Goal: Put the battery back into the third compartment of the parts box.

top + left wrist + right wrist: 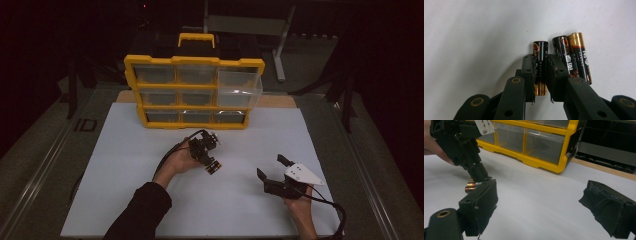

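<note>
Three black-and-gold AA batteries lie side by side on the white mat (125, 165). My left gripper (540, 59) points down at them and is shut on the leftmost battery (540, 53), held across its middle. The two others (574, 55) rest right beside it, touching each other. In the high view the left gripper (212, 167) is at mid-mat over the batteries (214, 170). My right gripper (271, 166) hovers open to the right with nothing between its jaws. The right gripper view shows its own gripper (541, 192), the left gripper (464, 147) and the batteries (472, 187).
A yellow organizer (194, 61) with clear drawers stands at the mat's far edge, its top right drawer (240, 87) pulled out. In the right gripper view the organizer (564, 147) is behind the left gripper. Dark metal framing surrounds the table.
</note>
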Demonstrator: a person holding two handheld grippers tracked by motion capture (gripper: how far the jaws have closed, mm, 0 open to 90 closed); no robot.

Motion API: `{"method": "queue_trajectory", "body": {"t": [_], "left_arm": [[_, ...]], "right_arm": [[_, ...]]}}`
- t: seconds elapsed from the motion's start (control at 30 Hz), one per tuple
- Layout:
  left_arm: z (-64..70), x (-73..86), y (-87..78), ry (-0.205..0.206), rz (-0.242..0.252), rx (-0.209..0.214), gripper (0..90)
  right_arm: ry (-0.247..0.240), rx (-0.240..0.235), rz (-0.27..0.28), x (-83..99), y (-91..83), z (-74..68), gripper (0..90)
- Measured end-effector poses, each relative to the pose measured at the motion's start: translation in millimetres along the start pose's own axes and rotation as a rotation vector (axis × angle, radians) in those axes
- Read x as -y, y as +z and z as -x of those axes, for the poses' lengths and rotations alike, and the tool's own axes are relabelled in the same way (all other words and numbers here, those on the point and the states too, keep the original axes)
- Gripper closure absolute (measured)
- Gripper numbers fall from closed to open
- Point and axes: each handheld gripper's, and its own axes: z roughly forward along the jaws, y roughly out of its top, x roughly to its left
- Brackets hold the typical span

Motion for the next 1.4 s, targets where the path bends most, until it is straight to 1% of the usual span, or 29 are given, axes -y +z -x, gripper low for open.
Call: {"method": "queue_trajectory", "body": {"t": [0.03,0.1,0.17,0.37,0.5,0.57,0.63,0.7,0.8,0.83,1.2,1.4], "left_arm": [[-0.1,0.3,-0.1,-0.003,0.003,0.003,77.1],[-0.5,1.0,-1.0,-0.001,0.003,-0.006,77.1],[-1.3,2.1,-3.0,-0.009,0.012,-0.013,77.1],[-4.3,6.0,-19.6,-0.034,0.066,-0.024,77.1],[-5.0,8.0,-28.2,-0.029,0.089,-0.032,77.1],[-4.9,9.3,-33.5,-0.038,0.114,-0.033,77.1],[-5.1,10.0,-36.1,-0.045,0.123,-0.037,77.1],[-5.5,10.8,-39.0,-0.052,0.143,-0.031,77.1],[-7.3,12.1,-45.2,-0.045,0.158,-0.037,77.1],[-7.4,12.7,-47.4,-0.053,0.173,-0.031,77.1],[-9.8,15.8,-67.1,-0.064,0.240,-0.041,77.1],[-12.0,18.3,-76.7,-0.076,0.265,-0.043,77.1]], "right_arm": [[0.000,0.002,0.001,0.0,-0.1,0.2,11.8],[-0.001,0.002,0.002,0.1,0.0,0.4,11.8],[-0.001,0.003,0.002,0.2,0.0,0.5,11.8],[0.002,0.003,0.006,0.0,-0.4,0.7,11.7],[0.002,0.004,0.009,-0.2,-0.9,0.4,11.7],[0.002,0.005,0.008,-0.1,-0.8,0.3,11.7],[0.002,0.005,0.008,-0.1,-0.8,0.3,11.8],[0.002,0.004,0.009,-0.1,-0.8,0.4,11.7],[0.002,0.004,0.010,-0.2,-0.9,0.2,11.7],[0.002,0.004,0.010,-0.2,-0.9,0.2,11.7],[0.001,0.004,0.012,-0.2,-1.0,0.2,11.7],[0.002,0.002,0.016,-0.4,-1.4,0.2,11.7]]}}
